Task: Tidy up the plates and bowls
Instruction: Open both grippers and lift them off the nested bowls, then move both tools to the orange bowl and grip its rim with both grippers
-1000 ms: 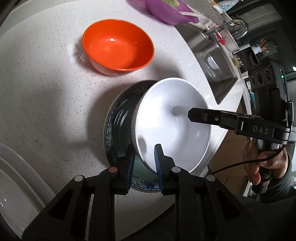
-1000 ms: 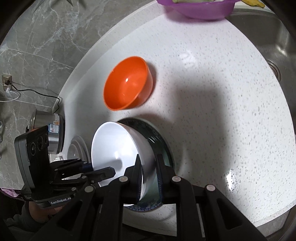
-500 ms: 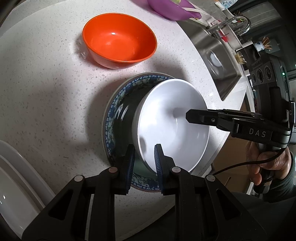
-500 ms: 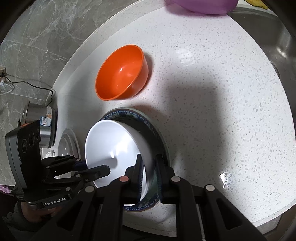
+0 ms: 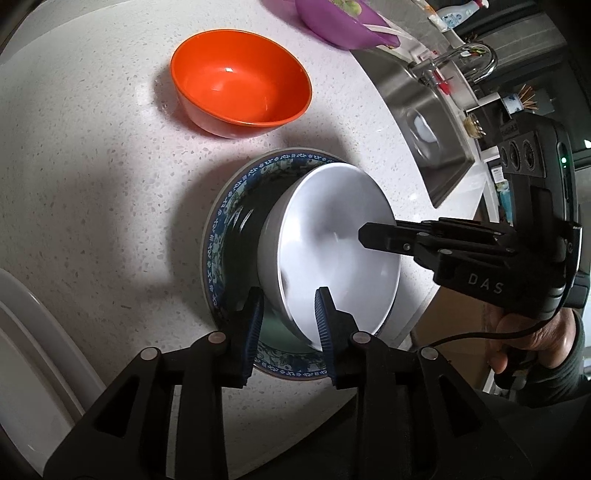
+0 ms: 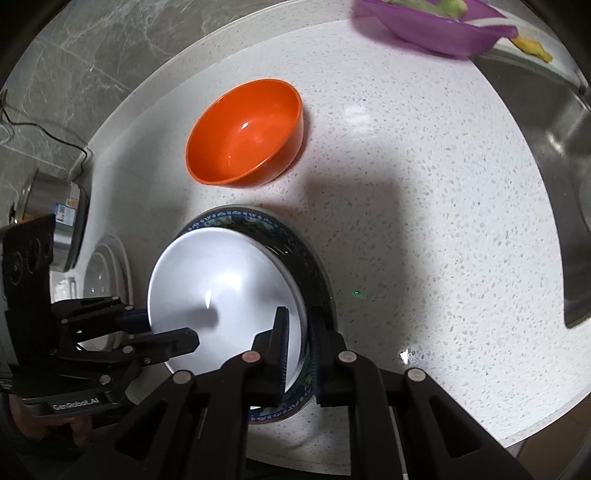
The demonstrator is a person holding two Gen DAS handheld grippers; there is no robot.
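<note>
The white bowl is sitting tilted in the blue-rimmed plate on the speckled counter. The left gripper is straddling the bowl's near rim with its fingers spread, a gap showing on each side of the wall. The right gripper is pinching the bowl's opposite rim; its body is showing "DAS", the left one's "GenRobot.AI". Beyond the plate, apart from it, the orange bowl is standing upright; farther off, a purple bowl is sitting by the sink.
</note>
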